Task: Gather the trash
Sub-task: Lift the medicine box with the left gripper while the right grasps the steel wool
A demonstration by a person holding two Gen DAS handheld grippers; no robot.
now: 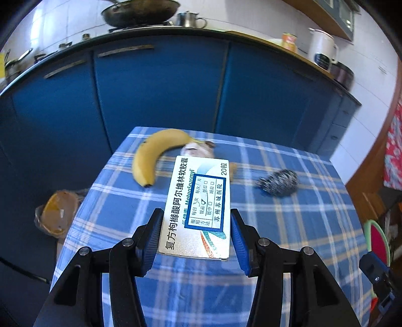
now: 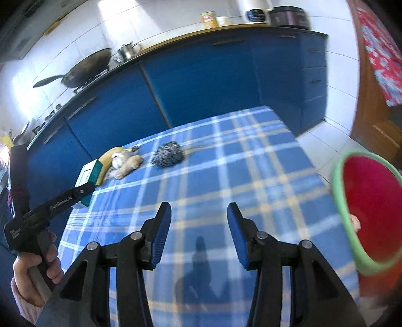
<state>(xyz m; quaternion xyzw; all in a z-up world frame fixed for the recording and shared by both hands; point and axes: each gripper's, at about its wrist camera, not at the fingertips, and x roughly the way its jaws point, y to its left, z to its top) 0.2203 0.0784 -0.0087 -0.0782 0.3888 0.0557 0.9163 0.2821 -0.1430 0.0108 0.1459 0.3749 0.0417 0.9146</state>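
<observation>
Left gripper [image 1: 196, 239]: jaws part-open and clamped on a flat white medicine box [image 1: 198, 206], which I carry lifted clear of the plaid tablecloth [image 1: 289, 226], printed face up.

Right gripper [image 2: 199, 234]: jaws part-open, nothing between the blue pads [image 2: 163, 234]; it hangs over bare cloth.

Bin: red inside, green rim [image 2: 338, 201], at the right edge of the right wrist view, beside the table corner. Only part of it shows, and it is blurred.

Step in hand, as I judge it: one piece of trash picked up, on its way to the bin. Next move calls for swinging the box across the table toward the bin, getting it over the rim, then opening.

Further out on the cloth: a whole banana [image 1: 153, 156]; just behind the box a pale crumpled scrap with brown bits [image 1: 198, 148], possibly peel or tissue, half hidden by the box; a dark speckled wad [image 1: 279, 185], perhaps a steel scourer, smeared by motion.

Beyond the table: blue cabinet doors [image 1: 160, 85], a wok [image 1: 140, 11] and pots on the counter.

Floor at left: an orange-brown bag [image 1: 57, 213], contents unreadable.

A finger shows at the bin's rim [image 2: 355, 222]; what holds the bin is cut off.
</observation>
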